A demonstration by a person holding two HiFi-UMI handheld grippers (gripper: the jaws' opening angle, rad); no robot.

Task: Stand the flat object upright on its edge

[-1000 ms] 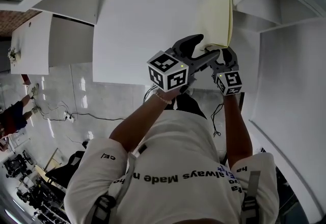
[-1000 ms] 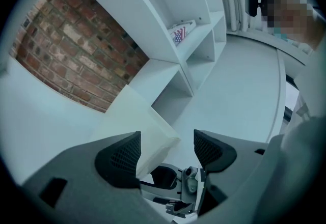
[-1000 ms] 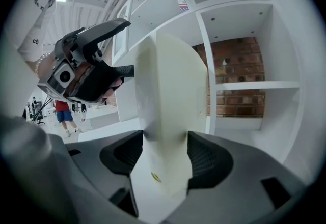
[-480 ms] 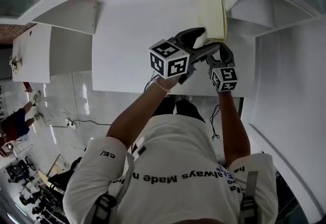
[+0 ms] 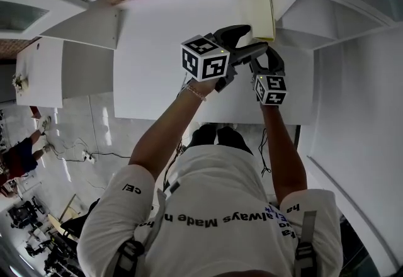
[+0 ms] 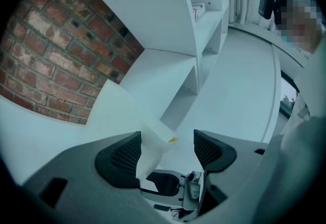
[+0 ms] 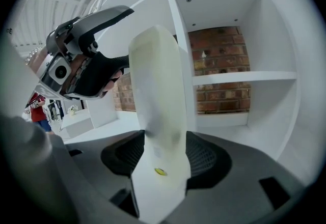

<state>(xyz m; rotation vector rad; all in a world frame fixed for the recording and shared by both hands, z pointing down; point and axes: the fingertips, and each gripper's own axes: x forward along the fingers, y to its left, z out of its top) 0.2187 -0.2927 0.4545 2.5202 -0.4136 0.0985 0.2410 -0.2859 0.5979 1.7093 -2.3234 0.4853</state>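
White tabletop [image 5: 164, 49], smooth and matte, and rough red brick wall [image 6: 51, 50] well to the left of the shelf unit [image 7: 229, 78].

Left gripper [image 6: 167, 141] first, working out on the open side away from the shelf unit. Its ribbed black pads [image 6: 125, 154] stand wide apart. One pale corner of the flat object [image 7: 158, 95] pokes in between them, right up at one pad and short of the other.

Now the flat object itself: thin, cream-coloured, smooth-faced, up on its edge just in front of the shelf unit's open cubbies. Its bottom edge is hidden behind the grippers, so whether it actually rests on the table is hard to call. A small yellow dot [image 7: 160, 171] shows low on the near edge.

Right gripper [image 7: 164, 152], nearest the shelf unit: the jaws have just been closing, and both ribbed pads now press on the flat object's lower end, one to each face.

Room to move lies on the side away from the shelf unit, across open tabletop. The unit's white upright sits close by on the other side.
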